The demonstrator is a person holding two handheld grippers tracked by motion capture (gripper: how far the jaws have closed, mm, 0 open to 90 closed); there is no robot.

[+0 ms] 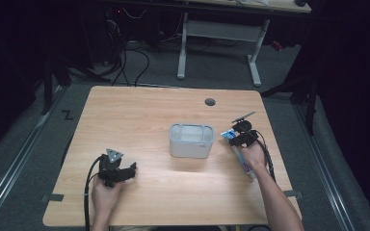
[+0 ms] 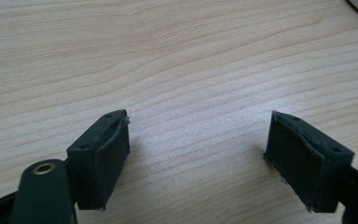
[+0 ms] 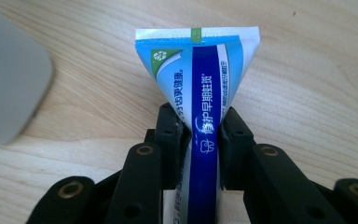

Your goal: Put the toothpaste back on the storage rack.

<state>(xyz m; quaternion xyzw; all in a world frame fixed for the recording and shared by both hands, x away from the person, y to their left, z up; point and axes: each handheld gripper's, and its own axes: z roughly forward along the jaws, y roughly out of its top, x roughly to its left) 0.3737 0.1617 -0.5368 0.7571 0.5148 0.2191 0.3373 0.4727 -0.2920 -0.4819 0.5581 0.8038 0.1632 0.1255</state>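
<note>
The right gripper has its fingers clamped on the soft toothpaste tube at the worktop's right edge, so it could buckle or slip free when lifted toward the grey container, while the left gripper's fingers stand apart, empty.

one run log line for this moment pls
right tool: shut on toothpaste tube | left tool: open, nothing between | grey bin: mid-table
</note>
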